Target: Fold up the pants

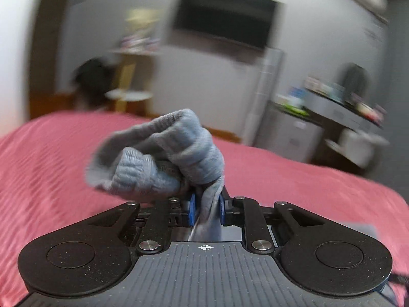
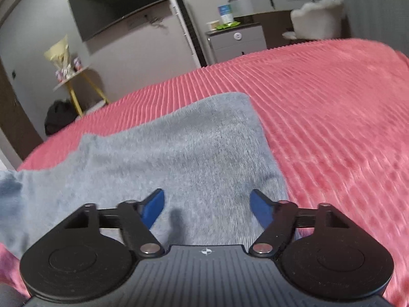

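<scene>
The grey-blue knit pants (image 2: 179, 151) lie spread on the pink bedspread (image 2: 332, 117). My left gripper (image 1: 206, 208) is shut on a bunched ribbed end of the pants (image 1: 163, 158), held up above the bed (image 1: 51, 158). The cloth runs down between the blue pads. My right gripper (image 2: 207, 204) is open and empty, its blue fingers (image 2: 153, 208) hovering just above the flat part of the pants, near their right edge.
A wall TV (image 2: 120, 2), a small yellow-legged side table (image 2: 76, 81) and a grey dresser with bottles (image 2: 237, 38) stand beyond the bed's far edge. A white fluffy chair (image 2: 317, 18) is at the back right. The left wrist view is motion-blurred.
</scene>
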Tool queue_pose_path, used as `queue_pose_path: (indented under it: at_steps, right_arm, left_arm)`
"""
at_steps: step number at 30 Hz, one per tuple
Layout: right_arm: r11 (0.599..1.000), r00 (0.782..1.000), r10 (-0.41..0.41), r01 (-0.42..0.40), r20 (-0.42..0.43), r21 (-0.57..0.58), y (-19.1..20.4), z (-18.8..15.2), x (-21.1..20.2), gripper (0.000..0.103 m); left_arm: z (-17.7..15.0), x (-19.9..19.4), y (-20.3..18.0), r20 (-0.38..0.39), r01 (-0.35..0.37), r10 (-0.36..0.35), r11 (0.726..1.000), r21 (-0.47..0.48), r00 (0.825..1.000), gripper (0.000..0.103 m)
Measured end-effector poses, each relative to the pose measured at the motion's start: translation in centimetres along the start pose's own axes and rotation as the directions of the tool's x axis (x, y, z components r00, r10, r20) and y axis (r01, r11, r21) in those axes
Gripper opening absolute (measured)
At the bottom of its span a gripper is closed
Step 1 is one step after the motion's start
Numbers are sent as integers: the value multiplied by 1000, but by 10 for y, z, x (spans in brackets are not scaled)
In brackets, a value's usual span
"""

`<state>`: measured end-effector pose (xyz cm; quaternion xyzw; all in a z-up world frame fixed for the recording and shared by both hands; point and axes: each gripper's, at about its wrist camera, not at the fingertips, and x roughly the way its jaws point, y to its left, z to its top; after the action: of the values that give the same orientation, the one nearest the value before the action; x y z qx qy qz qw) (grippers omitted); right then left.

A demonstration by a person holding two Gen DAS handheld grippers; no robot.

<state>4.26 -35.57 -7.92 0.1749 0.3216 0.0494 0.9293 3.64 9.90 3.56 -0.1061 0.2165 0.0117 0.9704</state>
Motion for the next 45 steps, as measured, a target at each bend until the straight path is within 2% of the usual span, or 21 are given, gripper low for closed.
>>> queue_pose_path:
  at_steps: [3,4,6,8,11,12,15,17,19,21,22,24,26,28,30,32,35,37,40,43,45]
  right_arm:
    - [996,997,74,-74,0,42,3,-2,-17,66]
    - [994,996,94,-94,-2,61,4,-3,-22,66]
    - [986,992,128,-126,-16,107,4,-5,-29,66]
    - [972,985,168,-160,-37,175,1,-6,-33,66]
    - [943,976,209,-186,-57,275,-6,-4,-36,66]
    - [942,975,211,-186,-64,280,-6,-2,-37,66]
    - [973,976,204,-194,-73,124,13,5,-43,74]
    - [984,983,172,-175,-69,-35,34,4,-44,81]
    - [977,986,155,-162,-64,-141,51,-1,-39,82]
    - [977,988,138,-148,-71,-155,59,-8,-31,82]
    - [980,989,126,-136,-74,-145,59,-10,-27,82]
    - [986,988,120,-129,-97,-101,55,-16,-20,82]
    - [988,985,116,-127,-128,-84,51,-22,-15,82]
    - [988,985,105,-118,-133,-96,47,-26,-13,82]
    - [989,986,106,-118,-128,-89,45,-26,-13,82]
    - [990,986,109,-118,-125,-75,44,-24,-11,82]
    - [990,987,109,-118,-118,-76,42,-25,-11,82]
    - [990,987,110,-119,-117,-77,43,-26,-12,82]
    - [989,985,122,-131,-121,-63,45,-24,-10,82]
    - [986,980,148,-156,-131,-53,51,-22,-9,82]
    - [984,978,161,-170,-133,-59,56,-20,-9,82]
  left_arm:
    - [-5,2,-59,-48,137,-133,988,77,990,12]
    - [-12,5,-82,-88,206,-197,973,108,976,13]
    - [-29,14,-118,-165,286,-260,945,159,951,26]
    - [-49,25,-147,-269,338,-277,917,213,922,40]
    - [-70,27,-153,-300,317,-239,916,245,924,39]
    - [-71,22,-145,-293,311,-241,924,221,925,44]
    - [-65,9,-97,-277,297,-283,955,11,918,62]
    - [-60,12,-53,-271,213,-252,963,-164,929,72]
    - [-59,23,-8,-283,99,-205,932,-348,937,77]
    - [-62,34,31,-302,26,-206,861,-508,931,77]
    - [-64,36,45,-289,30,-230,827,-561,929,77]
    - [-63,43,60,-267,53,-258,804,-593,928,83]
    - [-60,56,64,-273,64,-264,816,-574,925,84]
    - [-57,72,66,-304,77,-294,822,-564,906,84]
    - [-55,92,55,-347,51,-277,840,-540,896,92]
    - [-45,104,47,-364,61,-268,869,-490,892,84]
    - [-17,115,26,-357,117,-254,924,-364,899,74]
    - [5,119,13,-323,150,-254,938,-312,912,72]
    - [32,130,-1,-254,222,-316,915,-337,914,76]
    - [42,143,-10,-228,287,-400,868,-405,888,81]
    - [39,146,-13,-222,285,-411,852,-439,884,81]
